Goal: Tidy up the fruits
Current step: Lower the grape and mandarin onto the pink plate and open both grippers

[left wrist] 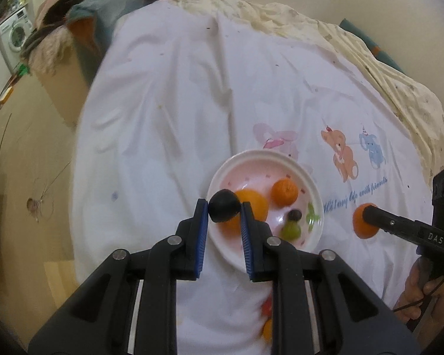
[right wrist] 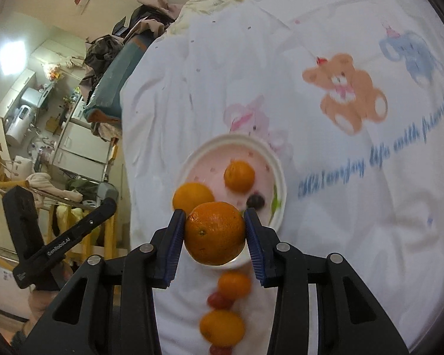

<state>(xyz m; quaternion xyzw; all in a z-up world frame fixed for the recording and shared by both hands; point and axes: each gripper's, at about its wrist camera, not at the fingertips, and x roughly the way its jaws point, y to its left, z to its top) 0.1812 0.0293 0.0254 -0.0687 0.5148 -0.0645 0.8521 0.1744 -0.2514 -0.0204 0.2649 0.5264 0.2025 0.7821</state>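
Note:
A white and pink plate (left wrist: 306, 177) lies on the white bedsheet (left wrist: 177, 118). It holds a large orange (left wrist: 256, 204), a small orange (left wrist: 284, 191), a dark grape (left wrist: 295, 214) and a green grape (left wrist: 290, 230). My left gripper (left wrist: 224, 211) is shut on a dark plum (left wrist: 223, 209) over the plate's left rim. My right gripper (right wrist: 215, 232) is shut on an orange (right wrist: 215, 233) above the plate's (right wrist: 276, 165) near edge. That orange also shows in the left wrist view (left wrist: 362, 224). The right gripper shows there too (left wrist: 370, 213).
Several loose fruits lie on the sheet in front of the plate: an orange (right wrist: 233, 284), a red one (right wrist: 219, 300) and a yellow-orange one (right wrist: 222, 327). The bed's left edge drops to the floor (left wrist: 29, 162). Clothes are piled at the far left (right wrist: 151, 17).

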